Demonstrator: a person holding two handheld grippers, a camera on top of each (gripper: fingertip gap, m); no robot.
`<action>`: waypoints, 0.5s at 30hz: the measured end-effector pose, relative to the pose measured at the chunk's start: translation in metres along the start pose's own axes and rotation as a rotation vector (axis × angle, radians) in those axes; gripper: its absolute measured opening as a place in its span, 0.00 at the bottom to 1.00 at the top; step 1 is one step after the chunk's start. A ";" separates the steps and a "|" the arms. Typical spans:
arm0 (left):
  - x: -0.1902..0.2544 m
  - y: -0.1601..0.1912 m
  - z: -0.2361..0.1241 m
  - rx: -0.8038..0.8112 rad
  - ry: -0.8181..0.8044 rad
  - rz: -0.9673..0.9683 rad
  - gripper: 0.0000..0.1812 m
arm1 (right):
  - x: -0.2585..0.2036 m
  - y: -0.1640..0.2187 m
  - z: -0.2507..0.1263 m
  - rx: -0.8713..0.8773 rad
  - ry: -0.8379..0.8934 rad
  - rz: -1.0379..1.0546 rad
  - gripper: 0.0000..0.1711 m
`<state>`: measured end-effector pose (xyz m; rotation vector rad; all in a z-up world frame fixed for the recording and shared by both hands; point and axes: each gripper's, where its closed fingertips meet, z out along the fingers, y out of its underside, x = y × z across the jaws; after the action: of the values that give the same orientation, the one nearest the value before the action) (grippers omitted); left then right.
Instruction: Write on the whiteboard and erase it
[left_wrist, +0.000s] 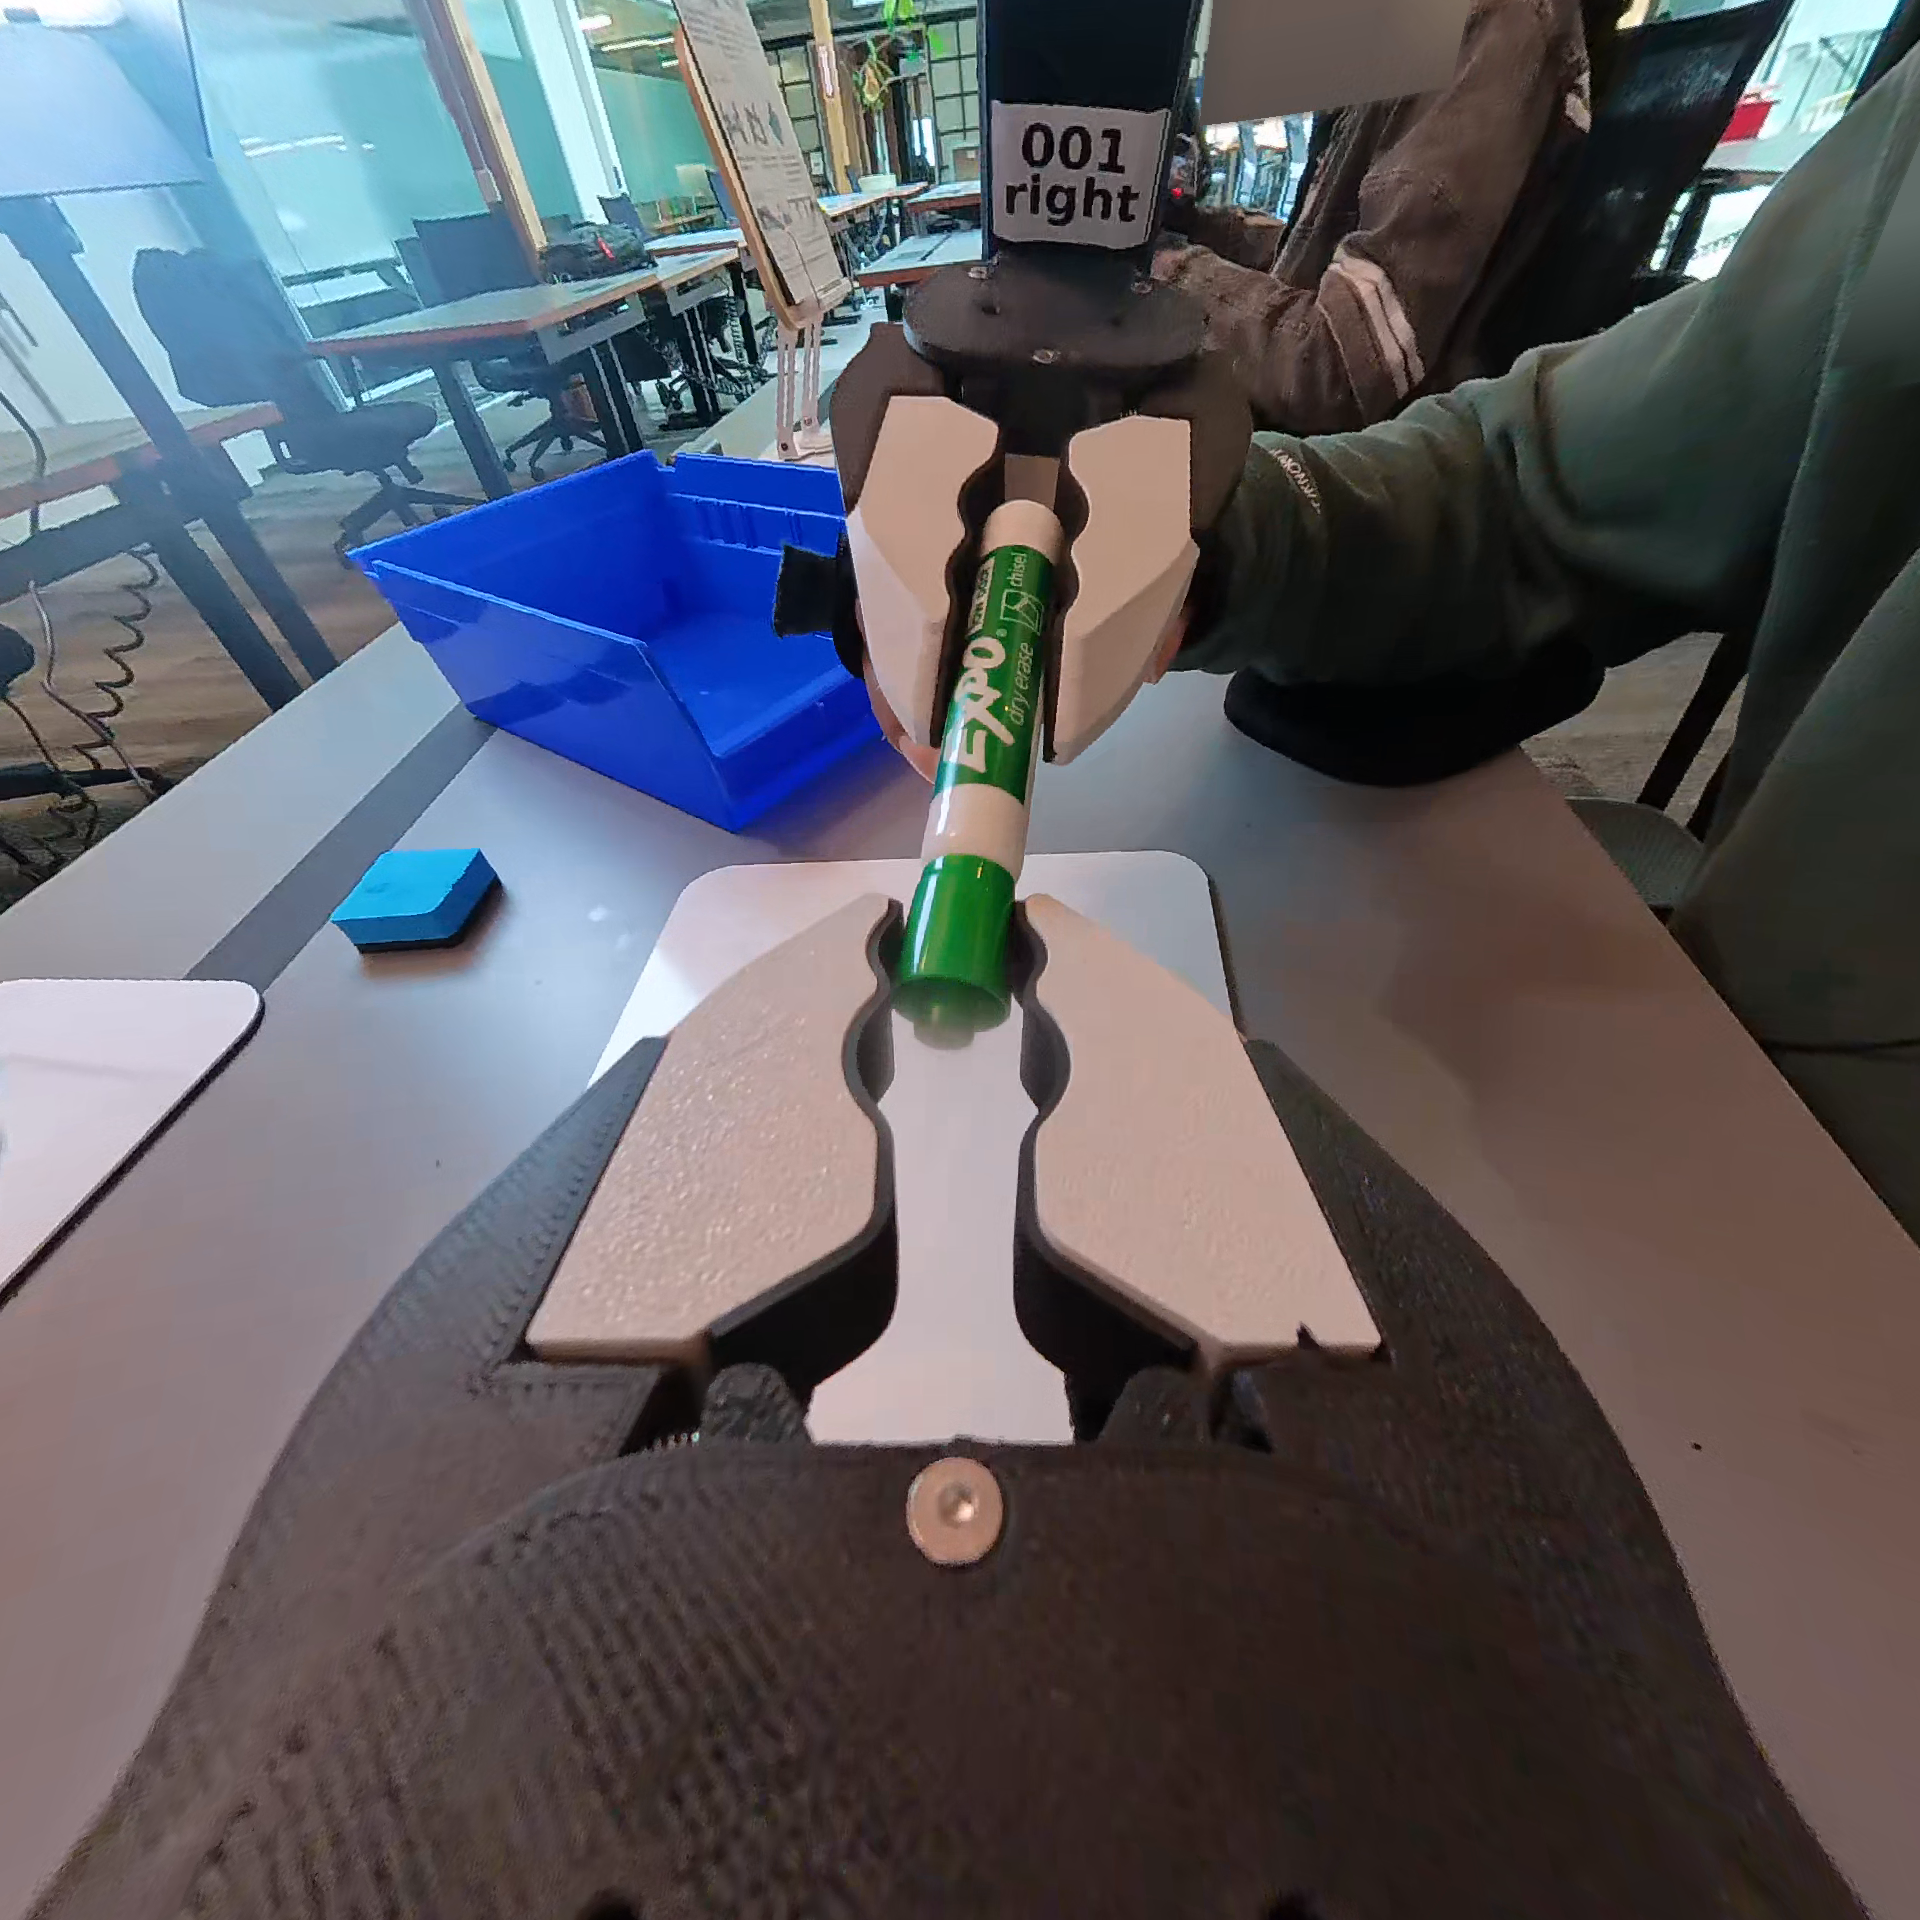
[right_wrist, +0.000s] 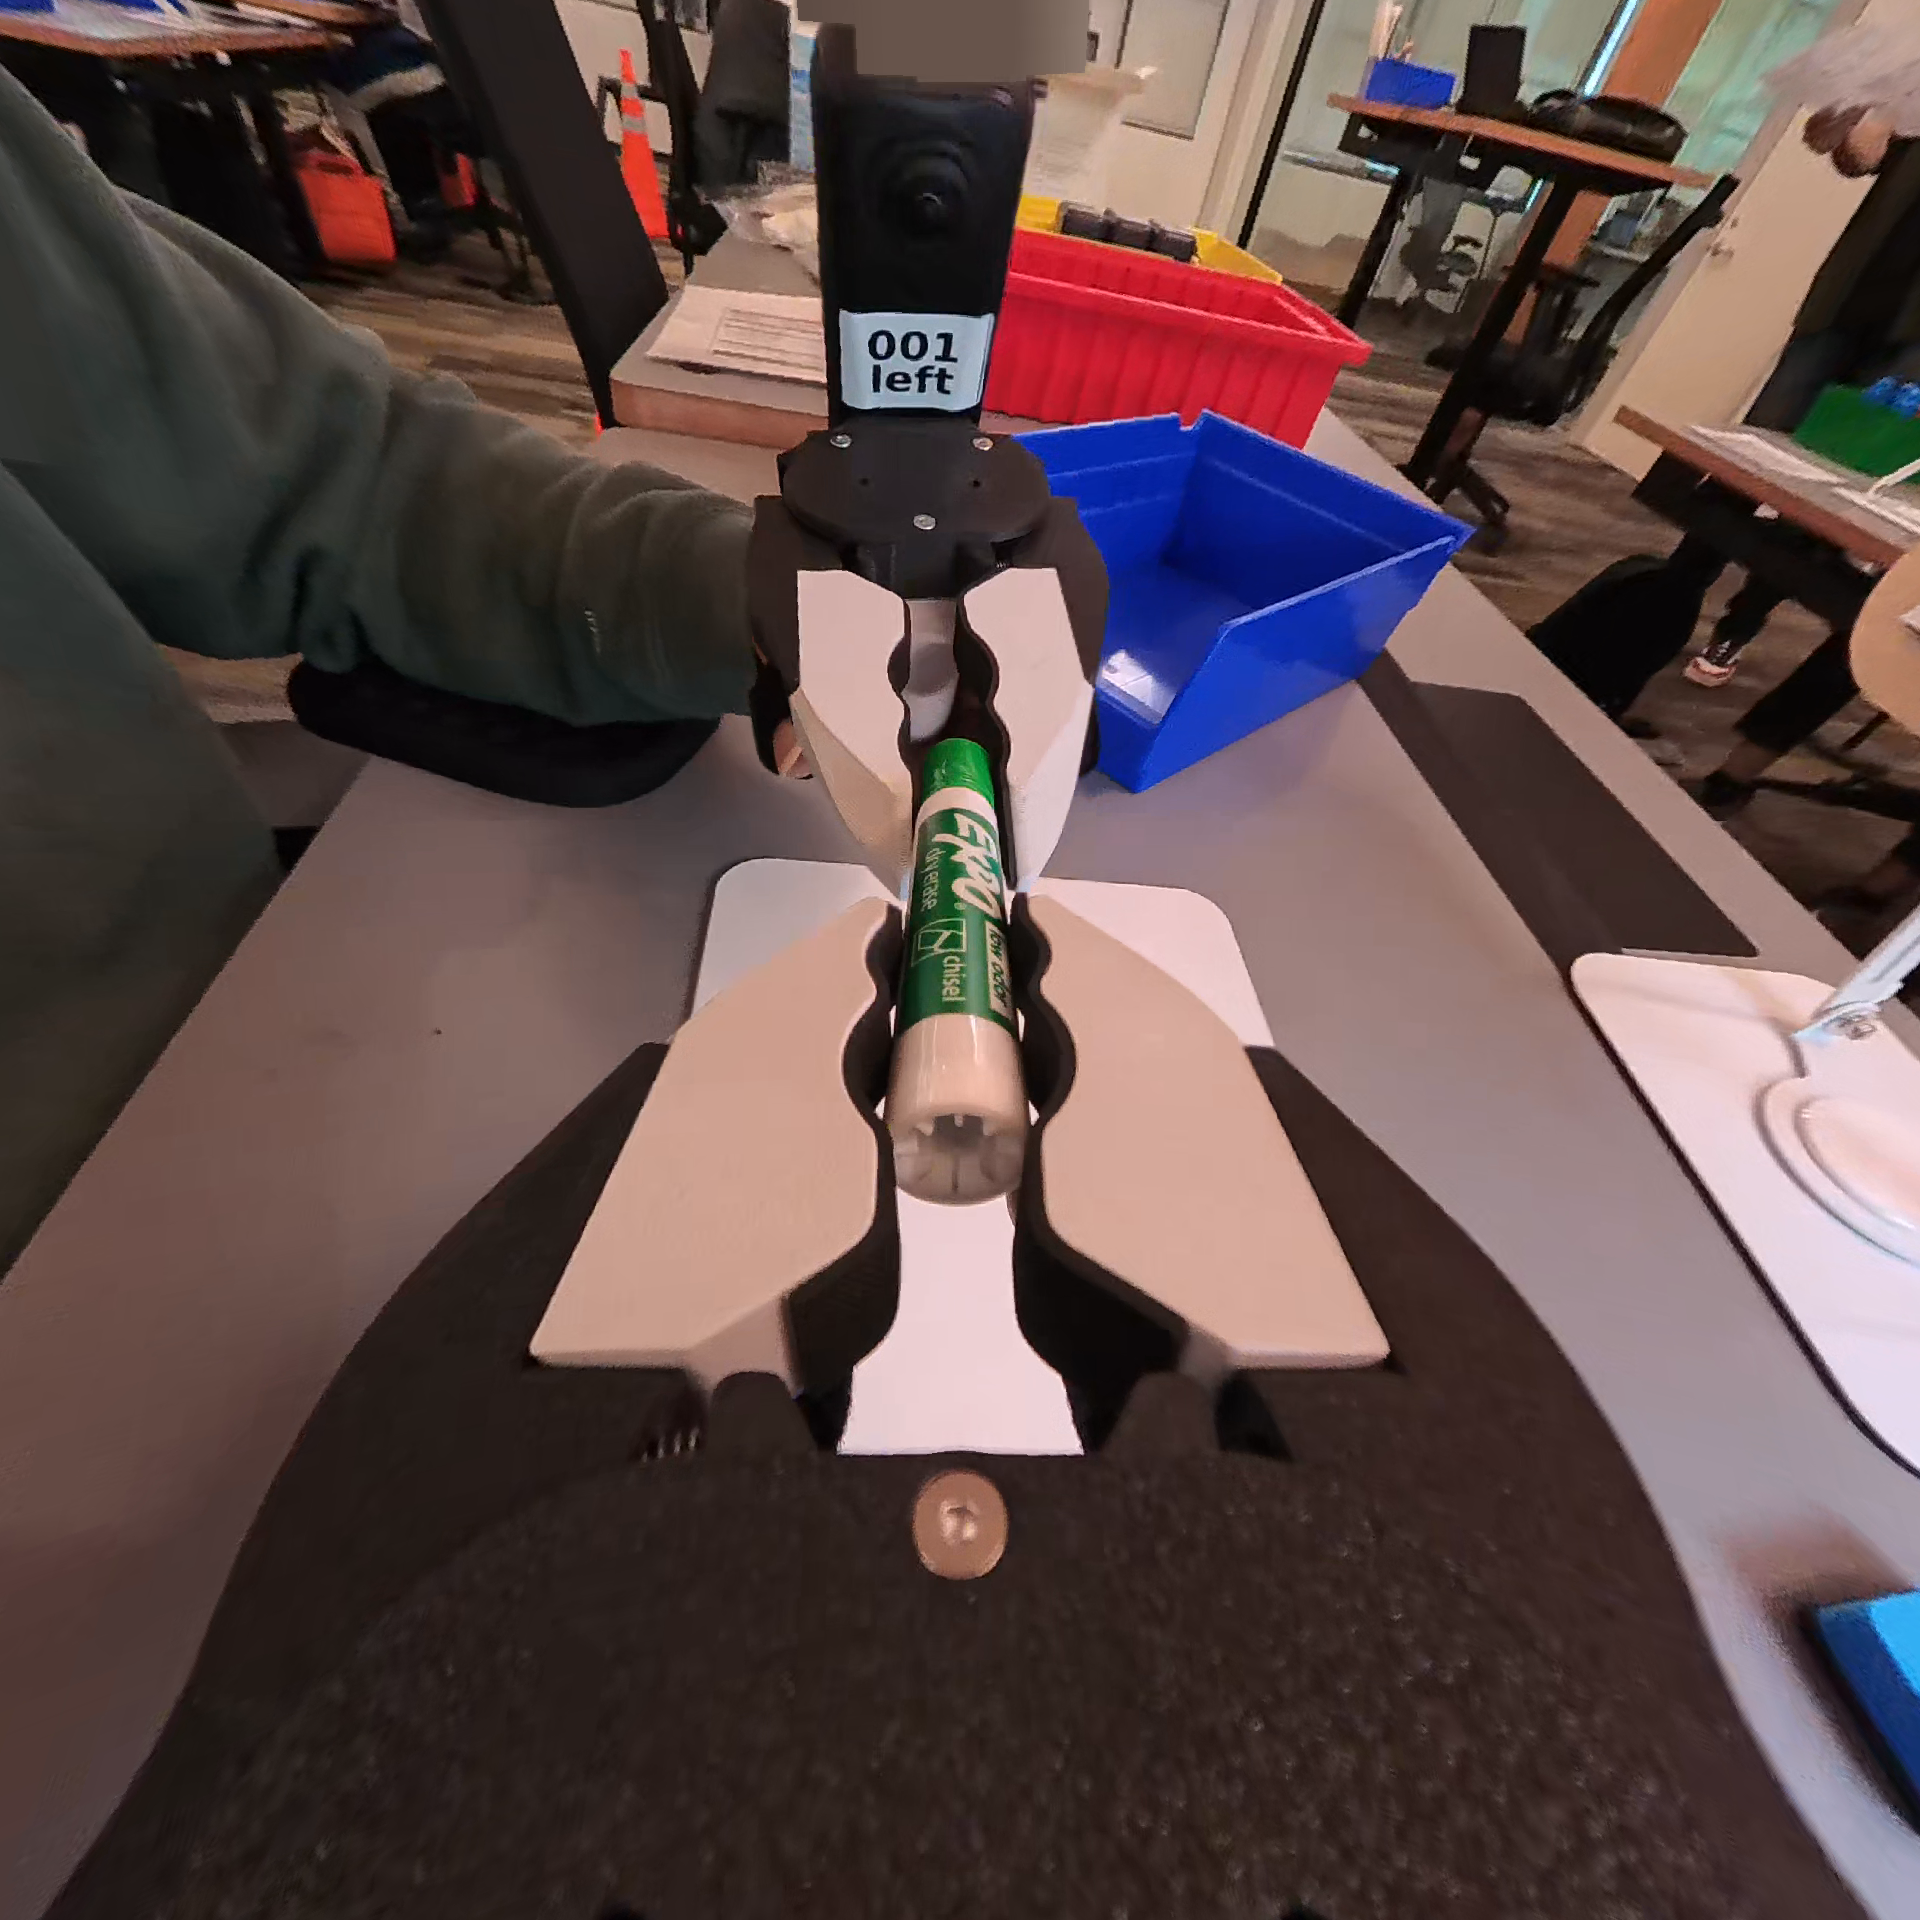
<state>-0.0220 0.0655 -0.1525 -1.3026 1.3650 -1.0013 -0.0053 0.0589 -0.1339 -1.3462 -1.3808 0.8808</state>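
The marker (left_wrist: 987, 717) is held in the air between both grippers, directly above the small whiteboard (left_wrist: 1122, 904). The right gripper (right_wrist: 956, 997) is clenched on the white barrel, and the left gripper (left_wrist: 951, 971) is closed on the green cap (left_wrist: 951, 940), so uncapping appears to be the step in hand. Risks, as judged: if the two grips are not pulled apart along the marker's axis, the cap may bind or the barrel may twist in the jaws; a sudden release could jerk either gripper toward the blue bin (left_wrist: 623, 634) at 11 o'clock of the board in the left wrist view, or let the marker drop onto the board. A loose cap could also roll away if it is put down carelessly. The grey surface (left_wrist: 1455, 1039) also carries a blue eraser (left_wrist: 416, 899) at 9 o'clock and a second white board (left_wrist: 104, 1081) at the left edge. Beyond it lies an open office with desks, chairs and glass partitions; a red bin (right_wrist: 1164, 332) stands behind the blue one.
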 end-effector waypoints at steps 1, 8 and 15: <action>0.001 0.000 0.000 -0.002 0.004 0.004 0.11 | 0.000 0.000 0.000 0.000 -0.003 0.003 0.11; 0.003 -0.012 -0.004 0.090 0.045 -0.057 0.12 | 0.001 -0.002 -0.003 0.035 -0.039 0.055 0.11; 0.003 -0.012 -0.005 0.081 0.048 -0.069 0.11 | 0.001 -0.002 -0.003 0.051 -0.052 0.080 0.11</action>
<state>-0.0242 0.0616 -0.1401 -1.2798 1.3091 -1.1303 -0.0028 0.0589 -0.1309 -1.3553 -1.3431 1.0046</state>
